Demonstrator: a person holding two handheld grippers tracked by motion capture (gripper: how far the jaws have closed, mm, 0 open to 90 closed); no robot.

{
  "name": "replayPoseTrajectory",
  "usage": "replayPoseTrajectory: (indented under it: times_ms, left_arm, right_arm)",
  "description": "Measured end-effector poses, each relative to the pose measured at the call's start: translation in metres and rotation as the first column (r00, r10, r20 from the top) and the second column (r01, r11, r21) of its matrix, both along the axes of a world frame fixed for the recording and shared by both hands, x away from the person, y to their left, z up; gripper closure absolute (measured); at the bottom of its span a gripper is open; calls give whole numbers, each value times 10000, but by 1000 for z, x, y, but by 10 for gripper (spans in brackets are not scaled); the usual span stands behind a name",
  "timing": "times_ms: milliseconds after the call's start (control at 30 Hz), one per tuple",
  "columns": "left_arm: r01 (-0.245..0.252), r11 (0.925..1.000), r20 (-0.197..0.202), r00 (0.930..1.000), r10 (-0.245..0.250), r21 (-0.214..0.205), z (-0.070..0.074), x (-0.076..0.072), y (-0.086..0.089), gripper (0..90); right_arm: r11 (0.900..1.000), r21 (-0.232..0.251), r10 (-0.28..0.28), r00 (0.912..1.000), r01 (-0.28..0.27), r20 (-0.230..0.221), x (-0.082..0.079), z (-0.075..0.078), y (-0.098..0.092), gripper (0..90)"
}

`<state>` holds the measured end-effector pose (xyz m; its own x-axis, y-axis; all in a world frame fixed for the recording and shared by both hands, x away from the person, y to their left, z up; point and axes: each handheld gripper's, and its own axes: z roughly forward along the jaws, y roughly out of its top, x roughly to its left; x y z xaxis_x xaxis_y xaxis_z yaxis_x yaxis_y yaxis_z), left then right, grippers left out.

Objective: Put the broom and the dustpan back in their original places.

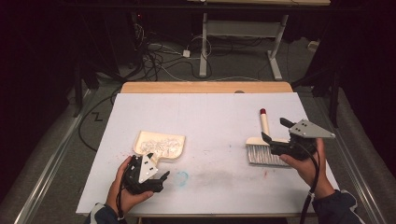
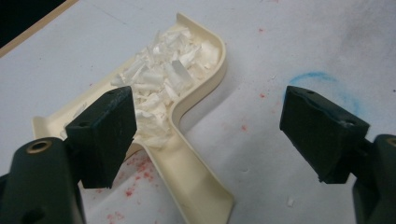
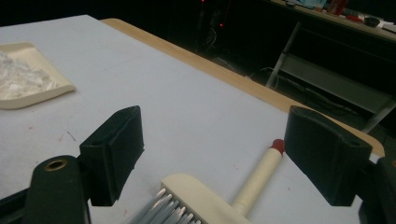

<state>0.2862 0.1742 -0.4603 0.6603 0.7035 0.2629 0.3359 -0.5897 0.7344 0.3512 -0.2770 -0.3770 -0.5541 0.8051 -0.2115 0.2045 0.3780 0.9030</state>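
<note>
Where the white sheet (image 1: 205,121) covers the wooden table (image 1: 205,87), little clutters it: a blue chalky ring (image 1: 182,177) near centre, a grey smudge to its right, scattered red specks (image 2: 140,168). Beyond the far edge, dark floor with a tangle of cables (image 1: 154,58) and the white legs of another desk (image 1: 243,35).

Cream dustpan (image 1: 159,145) lies left of centre, tray heaped with white shreds (image 2: 163,74), its handle pointing toward the near edge. Left gripper (image 1: 159,173), held in the left hand (image 1: 123,191), sits just near of the pan. Jaws spread wide, nothing between them. In the left gripper view the pan's handle runs down between the two jaws but touches neither; one jaw overlaps the tray's near corner in sight only.

Cream hand brush (image 1: 266,144) lies right of centre, grey bristles toward the near edge, handle with red tip (image 3: 278,145) pointing far. Right gripper (image 1: 276,135), in the right hand (image 1: 310,163), hovers at the brush's right side. Jaws also wide apart, empty. In the right gripper view the brush head and handle lie between and below the jaws; contact cannot be told.

Dustpan and brush well apart.
</note>
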Motion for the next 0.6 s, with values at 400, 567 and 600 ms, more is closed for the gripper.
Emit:
replayPoseTrajectory:
  times_ms: [400,567,600]
  left_arm:
    - [59,10000,125,9999,-59,-15,1,-2,-1,182]
    - [85,10000,109,9999,-85,28,1,-2,-1,182]
    - [78,10000,105,9999,-78,35,1,-2,-1,182]
  right_arm:
    - [9989,-394,247,9996,-240,164,-21,-7,2,213]
    - [9988,-425,235,9996,-229,139,-28,-10,-2,213]
    - [9986,-477,240,9996,-233,153,-29,-11,-3,213]
